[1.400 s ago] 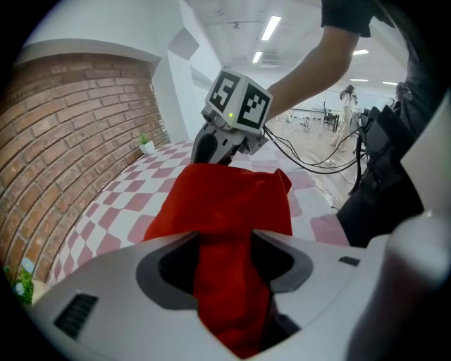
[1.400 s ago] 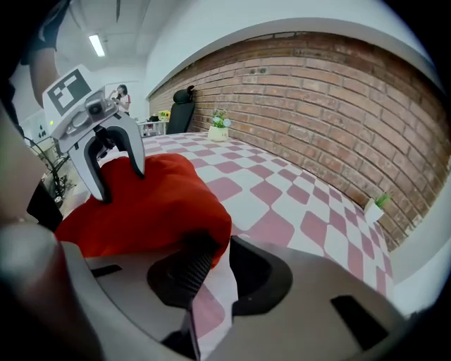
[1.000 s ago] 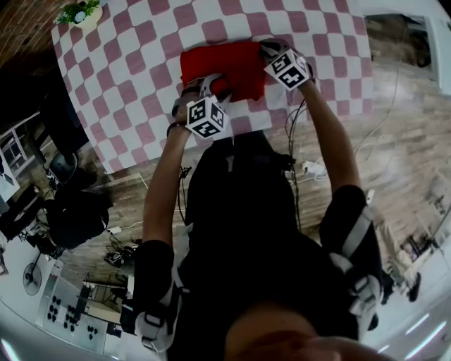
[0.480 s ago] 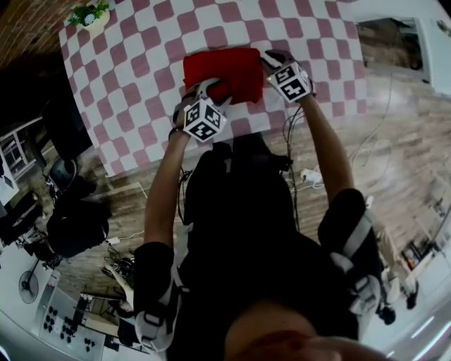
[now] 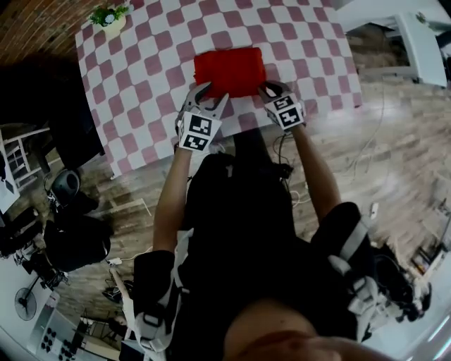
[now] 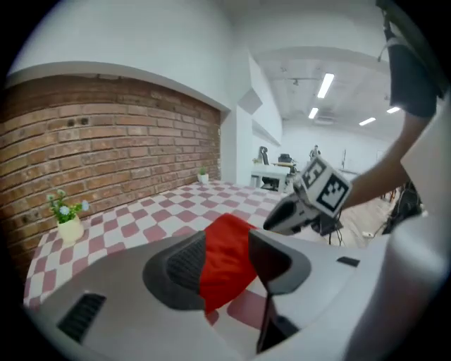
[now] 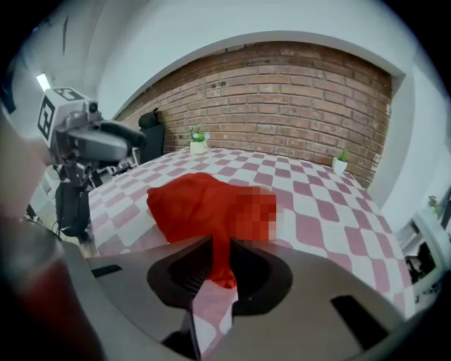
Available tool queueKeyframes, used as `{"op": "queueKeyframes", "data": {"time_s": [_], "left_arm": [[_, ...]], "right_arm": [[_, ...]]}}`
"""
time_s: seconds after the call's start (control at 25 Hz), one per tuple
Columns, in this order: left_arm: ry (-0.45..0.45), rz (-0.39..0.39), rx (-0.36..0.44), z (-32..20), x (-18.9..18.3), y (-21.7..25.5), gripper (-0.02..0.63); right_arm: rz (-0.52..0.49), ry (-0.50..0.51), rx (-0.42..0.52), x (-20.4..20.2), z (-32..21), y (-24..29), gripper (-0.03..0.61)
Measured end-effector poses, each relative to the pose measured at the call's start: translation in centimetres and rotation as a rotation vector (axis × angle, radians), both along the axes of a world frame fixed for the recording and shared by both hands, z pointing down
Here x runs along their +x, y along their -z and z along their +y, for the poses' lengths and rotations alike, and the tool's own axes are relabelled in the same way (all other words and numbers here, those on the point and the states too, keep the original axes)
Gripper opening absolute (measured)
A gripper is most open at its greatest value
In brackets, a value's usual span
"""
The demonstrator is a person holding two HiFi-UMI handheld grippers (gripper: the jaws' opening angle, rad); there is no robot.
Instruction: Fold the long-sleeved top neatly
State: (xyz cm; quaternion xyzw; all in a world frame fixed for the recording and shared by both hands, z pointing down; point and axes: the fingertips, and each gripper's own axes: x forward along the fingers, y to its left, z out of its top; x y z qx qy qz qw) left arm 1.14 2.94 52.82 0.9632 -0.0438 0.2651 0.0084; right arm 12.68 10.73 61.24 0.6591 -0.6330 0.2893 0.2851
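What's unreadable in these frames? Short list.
Right gripper view: a mosaic patch covers part of the red top.
Head view: its fold layers and sleeves are too small to read.
Head view: the person covers part of the table's near edge.
Head view: potted plant, too small for detail.

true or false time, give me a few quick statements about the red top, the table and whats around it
1. The red top lies folded into a compact rectangle on the checkered tablecloth. True.
2. A potted plant sits on the red top. False: it stands on the tablecloth at a far corner, well apart from the top.
3. The left gripper is clamped shut. False: its jaws stand wide apart, though they have just closed a little. The top only shows through the gap, and the pads do not press on it.
4. A brick wall stands behind the table. True.
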Motion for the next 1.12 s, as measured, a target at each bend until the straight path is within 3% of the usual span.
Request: {"op": "queueKeyframes", "data": {"time_s": [0.16, 0.4, 0.6, 0.88, 1.12], "left_arm": [[0.095, 0.122, -0.028, 0.1, -3.6, 4.2, 0.131], [0.221, 0.216, -0.077, 1.1, -7.7, 7.8, 0.032], [0.298, 0.270, -0.087, 2.1, -9.8, 10.6, 0.008], [0.325, 0.373, -0.062, 4.0, -10.7, 16.2, 0.008], [0.419, 0.394, 0.018, 5.8, -12.2, 20.2, 0.008]], "right_arm": [[0.020, -0.057, -0.042, -1.3, 2.2, -1.6, 0.069], [0.014, -0.130, -0.061, -1.8, 4.9, -1.4, 0.069], [-0.010, -0.186, 0.064, -2.9, 5.6, 3.3, 0.058], [-0.099, -0.308, 0.361, -4.3, 6.5, 16.4, 0.016], [-0.092, -0.278, 0.507, -6.6, 8.6, 25.9, 0.009]]}}
